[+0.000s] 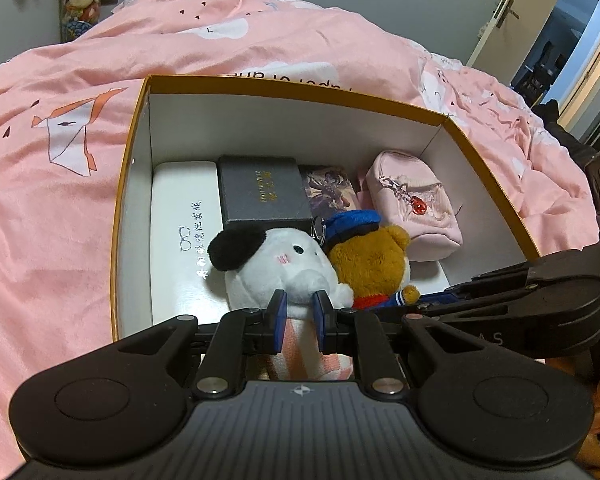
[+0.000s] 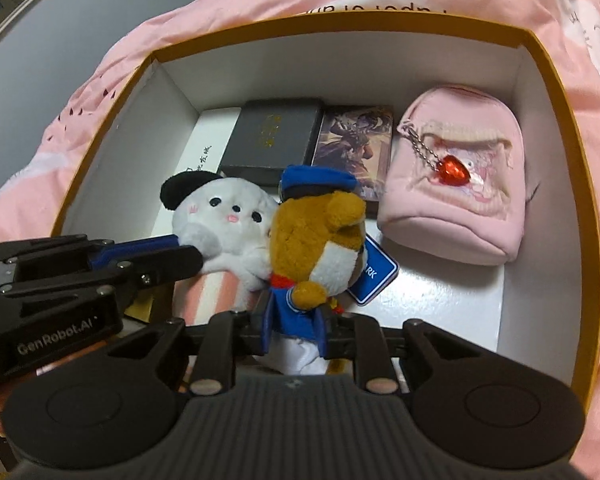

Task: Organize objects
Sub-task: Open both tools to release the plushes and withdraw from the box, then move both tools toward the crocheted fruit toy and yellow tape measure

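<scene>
Both plushies going into the box [image 1: 132, 168], lower centre of each view: left gripper [image 1: 300, 312] clamped on white plush [image 1: 276, 260], right gripper [image 2: 296, 332] pinching sailor bear [image 2: 320, 236]. Placing step, prob near done. Next, I'd judge: set them on the box floor beside the pink pouch [image 2: 456, 196], then release w/o tipping.

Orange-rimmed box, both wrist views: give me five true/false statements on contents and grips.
1. The left gripper is shut on the white plush with a black ear. True.
2. The right gripper holds the pink fabric mini backpack. False: it grips the brown plush bear in a blue cap and sailor suit; the backpack lies untouched.
3. The orange-rimmed white cardboard box sits on pink bedding. True.
4. A blue gem hangs from the backpack. False: it is a red heart charm.
5. The dark grey box with gold lettering lies outside the cardboard box. False: inside it.
</scene>
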The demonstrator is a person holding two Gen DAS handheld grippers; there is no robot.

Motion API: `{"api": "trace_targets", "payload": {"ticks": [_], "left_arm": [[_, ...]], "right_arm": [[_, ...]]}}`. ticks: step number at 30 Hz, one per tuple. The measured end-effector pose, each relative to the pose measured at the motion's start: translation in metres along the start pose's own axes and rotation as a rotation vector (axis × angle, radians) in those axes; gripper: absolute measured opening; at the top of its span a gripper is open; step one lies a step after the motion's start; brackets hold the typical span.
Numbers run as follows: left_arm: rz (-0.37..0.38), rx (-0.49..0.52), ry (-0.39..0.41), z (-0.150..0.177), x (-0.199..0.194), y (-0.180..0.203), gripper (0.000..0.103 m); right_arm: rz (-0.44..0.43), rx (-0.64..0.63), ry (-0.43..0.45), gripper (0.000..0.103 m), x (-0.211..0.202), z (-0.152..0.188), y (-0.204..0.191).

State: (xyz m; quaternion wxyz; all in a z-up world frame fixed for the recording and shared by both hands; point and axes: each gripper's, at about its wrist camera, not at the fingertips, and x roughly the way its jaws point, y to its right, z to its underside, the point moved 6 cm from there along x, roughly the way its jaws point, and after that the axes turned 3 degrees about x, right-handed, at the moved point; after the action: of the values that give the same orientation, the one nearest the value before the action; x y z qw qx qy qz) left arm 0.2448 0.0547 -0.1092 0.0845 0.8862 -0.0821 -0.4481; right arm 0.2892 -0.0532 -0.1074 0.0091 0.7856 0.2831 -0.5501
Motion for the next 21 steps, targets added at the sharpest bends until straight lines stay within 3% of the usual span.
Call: {"api": "trace_targets", "payload": {"ticks": [7, 13, 19, 21], "left_arm": [[-0.013, 0.0, 0.086, 0.002, -0.014, 0.006, 0.02], [-0.042, 0.052, 0.223, 0.001, -0.049, 0.026, 0.02], [-0.035, 0.101, 0.279, 0.007, -0.078, 0.051, 0.024], [-0.019, 0.115, 0.283, 0.011, -0.083, 0.059, 0.027]], "right_arm": [[0.03, -0.035, 0.1, 0.032, -0.027, 0.004, -0.003], [0.021, -0.106, 0.255, 0.042, -0.065, 0.02, -0.018], [0.088, -0.15, 0.415, 0.06, -0.111, 0.044, -0.024], [0.12, -0.164, 0.476, 0.06, -0.126, 0.057, -0.022]]}}
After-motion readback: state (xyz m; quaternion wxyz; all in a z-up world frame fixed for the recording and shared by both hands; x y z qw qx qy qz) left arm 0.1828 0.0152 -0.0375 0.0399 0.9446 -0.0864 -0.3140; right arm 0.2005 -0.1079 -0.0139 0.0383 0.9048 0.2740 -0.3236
